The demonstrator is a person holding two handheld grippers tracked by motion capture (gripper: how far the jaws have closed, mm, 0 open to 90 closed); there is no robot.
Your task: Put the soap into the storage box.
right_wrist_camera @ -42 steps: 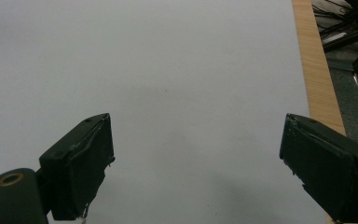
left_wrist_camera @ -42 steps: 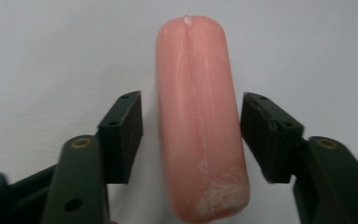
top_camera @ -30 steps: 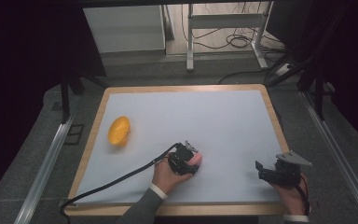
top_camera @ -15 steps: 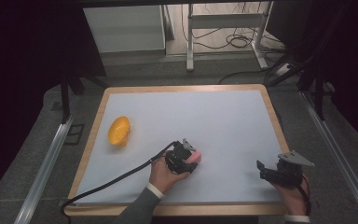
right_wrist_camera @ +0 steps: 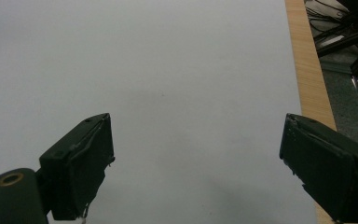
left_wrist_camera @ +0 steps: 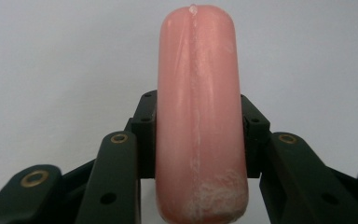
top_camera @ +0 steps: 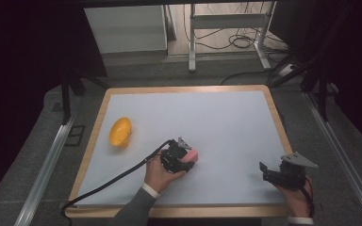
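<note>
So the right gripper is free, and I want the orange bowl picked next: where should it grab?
Take the orange bowl by its rim, fingers astride the wall, coming from above. It looks open-topped and too broad to span whole; its near-right edge faces the open right gripper.

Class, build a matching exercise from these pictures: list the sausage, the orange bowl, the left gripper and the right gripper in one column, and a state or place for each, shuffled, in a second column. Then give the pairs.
Column one:
1. pink sausage
2. orange bowl
3. left gripper
4. right gripper

Column two:
A. jaws wide apart, nothing between them
B. lies alone near the table's left edge
C. clamped between two black jaws
D. shut on a pink thing

Pairs: 1-C, 2-B, 3-D, 4-A
</note>
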